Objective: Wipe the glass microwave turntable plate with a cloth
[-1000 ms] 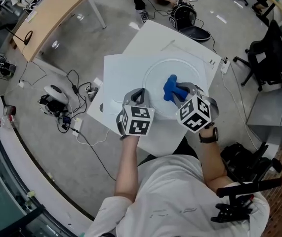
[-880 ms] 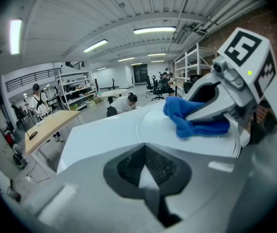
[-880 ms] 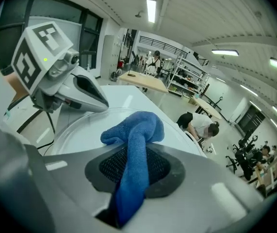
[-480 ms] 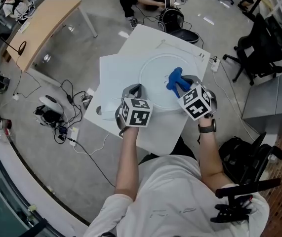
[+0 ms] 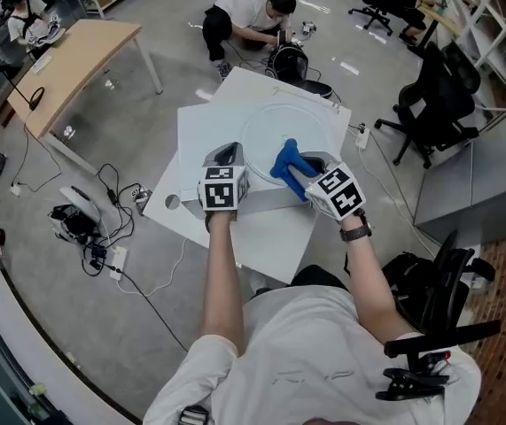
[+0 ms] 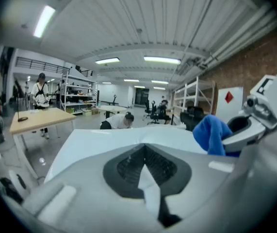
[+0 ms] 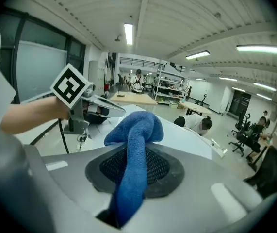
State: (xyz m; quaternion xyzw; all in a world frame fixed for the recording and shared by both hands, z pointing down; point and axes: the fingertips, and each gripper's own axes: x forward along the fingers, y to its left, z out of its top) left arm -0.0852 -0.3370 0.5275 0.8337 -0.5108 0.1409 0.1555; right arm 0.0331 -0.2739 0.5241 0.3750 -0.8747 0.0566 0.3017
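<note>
The blue cloth (image 5: 284,163) is pinched in the right claw (image 5: 303,172) and held over the near edge of the glass turntable plate (image 5: 292,129), which lies flat on the white worktop (image 5: 201,129). Contact cannot be confirmed and no wiped area can be told apart, so most of the wiping is judged to remain. The left claw (image 5: 229,156) is pressed nearly together on a thin pale sliver, unidentified, at the plate's left rim. No obstruction is seen on the plate, and a crouching person (image 5: 248,11), an office chair (image 5: 430,104) and floor cables (image 5: 89,228) are noted well apart.
</note>
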